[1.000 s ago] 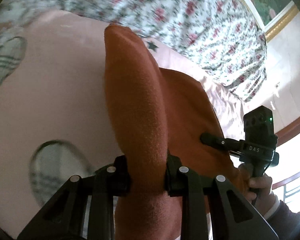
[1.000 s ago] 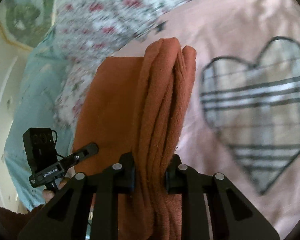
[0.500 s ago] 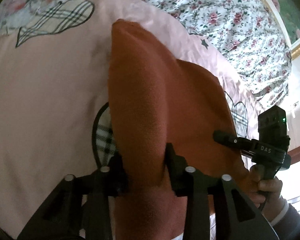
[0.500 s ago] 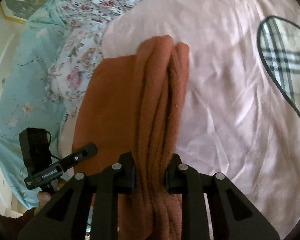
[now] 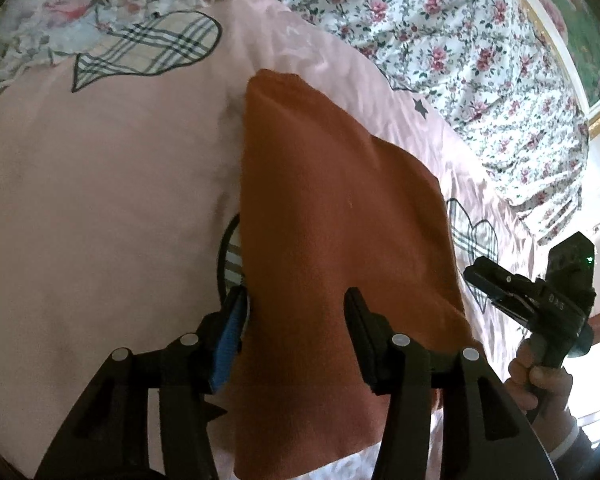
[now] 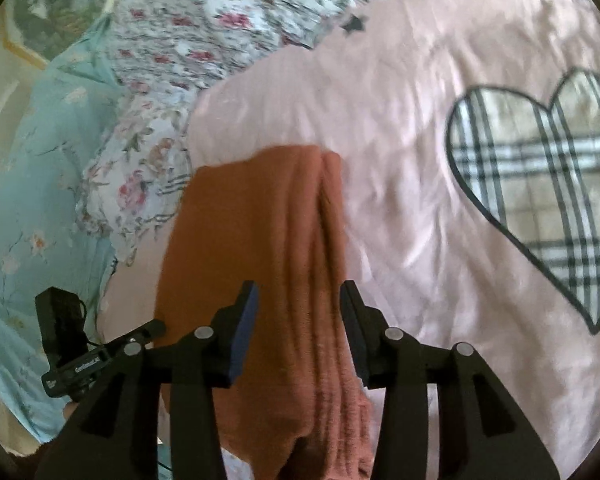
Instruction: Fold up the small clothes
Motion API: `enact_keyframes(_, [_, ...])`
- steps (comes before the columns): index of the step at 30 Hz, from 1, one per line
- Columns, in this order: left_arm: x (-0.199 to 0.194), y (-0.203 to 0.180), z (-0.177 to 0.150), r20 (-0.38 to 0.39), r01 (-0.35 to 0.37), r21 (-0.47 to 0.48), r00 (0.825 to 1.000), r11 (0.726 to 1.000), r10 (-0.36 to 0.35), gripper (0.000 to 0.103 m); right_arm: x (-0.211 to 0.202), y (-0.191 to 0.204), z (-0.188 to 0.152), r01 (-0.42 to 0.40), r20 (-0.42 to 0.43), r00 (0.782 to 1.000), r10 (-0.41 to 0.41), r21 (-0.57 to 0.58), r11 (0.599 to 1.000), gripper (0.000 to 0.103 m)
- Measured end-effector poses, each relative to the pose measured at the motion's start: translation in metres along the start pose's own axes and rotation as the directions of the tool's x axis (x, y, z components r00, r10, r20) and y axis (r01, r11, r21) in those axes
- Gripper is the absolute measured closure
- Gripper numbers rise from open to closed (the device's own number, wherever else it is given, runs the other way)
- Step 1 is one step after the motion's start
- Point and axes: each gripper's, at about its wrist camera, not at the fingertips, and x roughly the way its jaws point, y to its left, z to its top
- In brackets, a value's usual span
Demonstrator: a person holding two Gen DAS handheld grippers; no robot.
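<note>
A rust-orange garment lies folded on the pink bedspread. My left gripper is open, its jaws standing apart on either side of the garment's near edge. In the right wrist view the same garment shows as a folded stack with layered edges on its right side. My right gripper is open too, its jaws apart around the garment's near end. Each gripper also shows in the other's view, the right one and the left one, both beside the garment.
The pink bedspread has plaid heart patches. A floral quilt is bunched at the far side. A light blue sheet lies to the left in the right wrist view. A gold-framed picture hangs behind.
Both grippers have opened and let go of the orange garment, which now rests on the bedspread. Before, each was shut on it and carried it down.
</note>
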Motion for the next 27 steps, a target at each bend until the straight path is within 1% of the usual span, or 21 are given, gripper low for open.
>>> enact_keyframes(3, [0.0, 0.0, 0.001, -0.003, -0.015, -0.001, 1.0, 1.0, 0.015, 0.052, 0.014, 0.009, 0.001, 0.018, -0.022, 1.0, -0.018, -0.022, 1.0, 0.063])
enact_keyframes(7, [0.003, 0.0, 0.001, -0.015, -0.025, -0.002, 1.0, 1.0, 0.025, 0.052, 0.029, 0.005, 0.001, 0.023, -0.039, 0.999, -0.022, 0.006, 1.0, 0.063])
enact_keyframes(8, [0.004, 0.0, 0.0, -0.02, -0.026, -0.002, 0.999, 1.0, 0.026, 0.052, 0.031, 0.004, 0.001, 0.02, -0.041, 0.999, -0.019, 0.017, 1.0, 0.066])
enact_keyframes(9, [0.005, 0.001, -0.001, -0.028, -0.031, -0.002, 0.999, 1.0, 0.031, 0.052, 0.033, 0.003, 0.001, 0.022, -0.043, 0.999, -0.021, 0.023, 0.999, 0.077])
enact_keyframes(11, [0.008, 0.0, -0.002, -0.037, -0.032, -0.002, 0.999, 0.999, 0.032, 0.052, 0.031, 0.001, 0.002, 0.023, -0.043, 0.999, -0.022, 0.021, 1.0, 0.083])
enact_keyframes(12, [0.009, 0.0, -0.002, -0.044, -0.033, -0.004, 0.999, 0.999, 0.032, 0.052, 0.03, 0.001, 0.002, 0.015, -0.044, 0.999, -0.014, 0.018, 1.0, 0.091])
enact_keyframes(15, [0.011, -0.002, -0.002, -0.056, -0.027, -0.012, 0.998, 1.0, 0.026, 0.052, 0.02, 0.006, 0.006, -0.007, -0.03, 1.0, 0.007, -0.001, 1.0, 0.093])
enact_keyframes(17, [0.009, -0.006, -0.002, -0.052, -0.015, -0.006, 0.999, 1.0, 0.015, 0.052, 0.002, 0.011, 0.01, -0.046, 0.021, 0.999, 0.047, -0.015, 0.999, 0.093])
enact_keyframes(18, [0.008, -0.01, -0.001, -0.05, -0.015, 0.003, 0.999, 1.0, 0.015, 0.052, -0.004, 0.012, 0.012, -0.049, 0.04, 0.998, 0.05, -0.023, 0.999, 0.093])
enact_keyframes(19, [0.008, -0.011, -0.002, -0.052, -0.015, 0.008, 0.999, 1.0, 0.016, 0.052, -0.006, 0.011, 0.013, -0.033, 0.043, 0.998, 0.034, -0.031, 0.999, 0.093])
enact_keyframes(21, [0.015, -0.013, -0.003, -0.07, -0.025, 0.014, 0.997, 1.0, 0.026, 0.052, 0.006, 0.0, 0.012, 0.015, 0.003, 1.0, -0.015, -0.024, 1.0, 0.093])
enact_keyframes(24, [0.027, -0.009, -0.009, -0.096, -0.056, 0.025, 0.994, 0.998, 0.059, 0.05, 0.029, -0.014, 0.007, 0.054, -0.052, 0.997, -0.055, -0.007, 0.998, 0.093])
enact_keyframes(27, [0.028, -0.003, -0.012, -0.108, -0.05, 0.004, 0.993, 0.999, 0.05, 0.048, 0.035, -0.016, 0.004, 0.065, -0.052, 0.997, -0.065, 0.003, 0.998, 0.093])
